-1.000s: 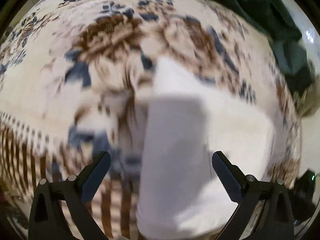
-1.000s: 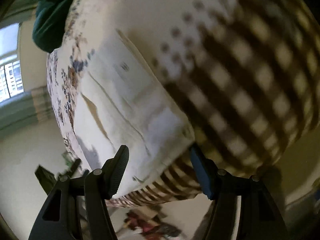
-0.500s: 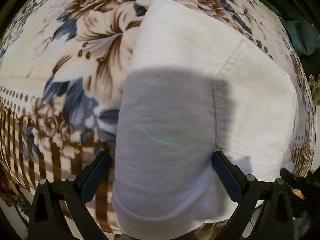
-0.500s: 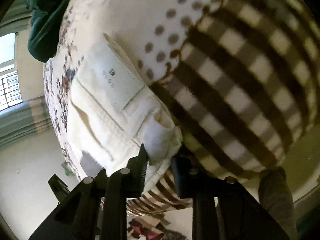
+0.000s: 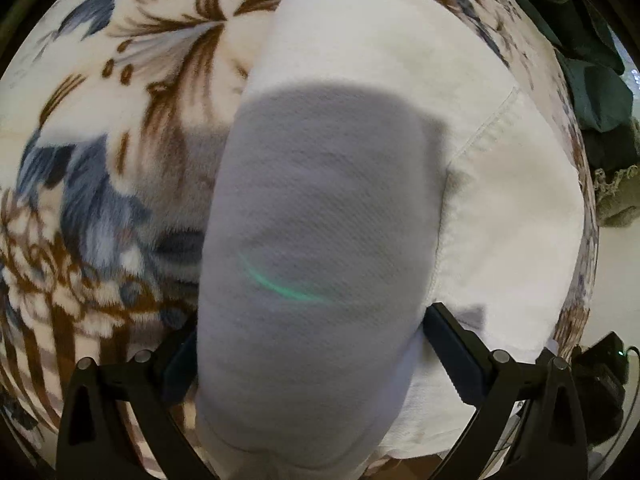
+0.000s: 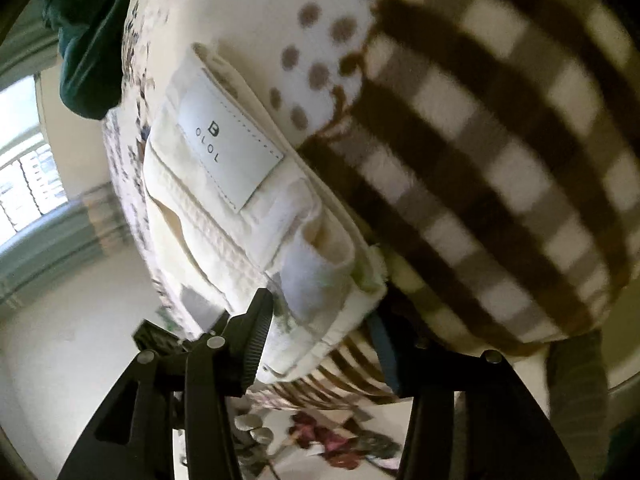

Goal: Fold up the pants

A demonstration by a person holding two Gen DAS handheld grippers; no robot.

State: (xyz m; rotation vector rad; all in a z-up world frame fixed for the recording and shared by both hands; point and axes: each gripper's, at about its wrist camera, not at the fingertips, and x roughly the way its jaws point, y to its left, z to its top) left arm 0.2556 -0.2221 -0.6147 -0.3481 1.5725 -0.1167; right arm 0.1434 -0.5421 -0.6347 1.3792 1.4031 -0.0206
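Although the white pants are already lying as a compact folded bundle, the fold is judged not yet finished, since both grippers are still engaged with the cloth.

In the left wrist view, the bundle is seen on the floral blanket, filling the frame from 12 to 6 o'clock, and the left gripper is spread wide with a rounded fold of fabric between its fingers; whether it is squeezed cannot be told. In the right wrist view, the waistband end with its brand patch is seen at 9 to 10 o'clock, and the right gripper is set at middling width around the corner by the belt loop. Only a last tuck, smoothing and release are judged to be left.
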